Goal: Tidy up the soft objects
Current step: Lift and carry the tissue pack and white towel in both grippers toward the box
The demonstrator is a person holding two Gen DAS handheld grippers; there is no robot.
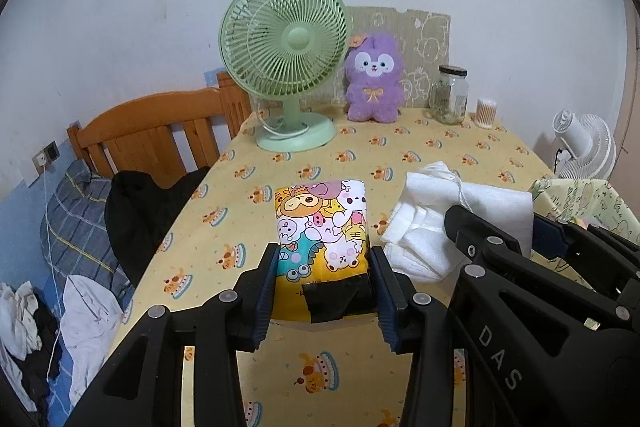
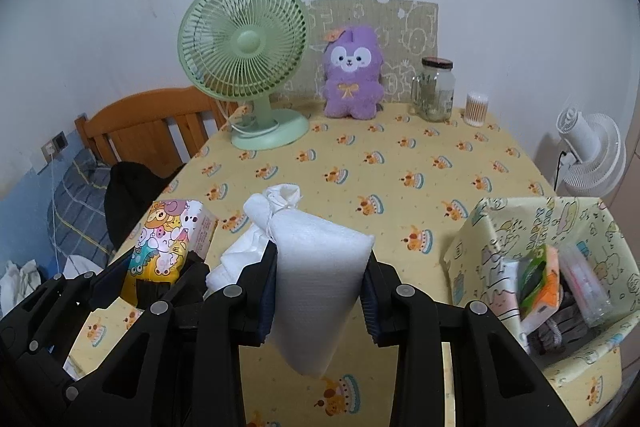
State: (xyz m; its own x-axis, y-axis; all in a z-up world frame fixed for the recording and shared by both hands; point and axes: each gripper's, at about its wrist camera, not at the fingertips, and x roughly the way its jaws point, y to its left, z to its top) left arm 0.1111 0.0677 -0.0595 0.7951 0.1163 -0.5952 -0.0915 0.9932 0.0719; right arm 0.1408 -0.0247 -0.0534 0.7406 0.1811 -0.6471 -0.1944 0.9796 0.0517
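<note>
My left gripper (image 1: 325, 281) is shut on a cartoon-printed tissue pack (image 1: 322, 223), held above the yellow tablecloth (image 1: 420, 155); the pack (image 2: 170, 239) also shows at the left of the right wrist view. My right gripper (image 2: 320, 287) is shut on a white tied foam bundle (image 2: 316, 259), which hangs down between the jaws and off the table. That bundle (image 1: 432, 211) shows at the right of the left wrist view, with the right gripper's fingers (image 1: 464, 227) on it. A patterned storage box (image 2: 500, 227) stands at the right, holding tissue packs and other items.
At the back of the table stand a green fan (image 2: 244, 67), a purple plush toy (image 2: 352, 75), a glass jar (image 2: 434, 89) and a cotton-swab tub (image 2: 476, 109). A wooden headboard (image 1: 152, 131), dark clothing (image 1: 136, 203) and bedding lie left. A white fan (image 2: 588, 155) stands right.
</note>
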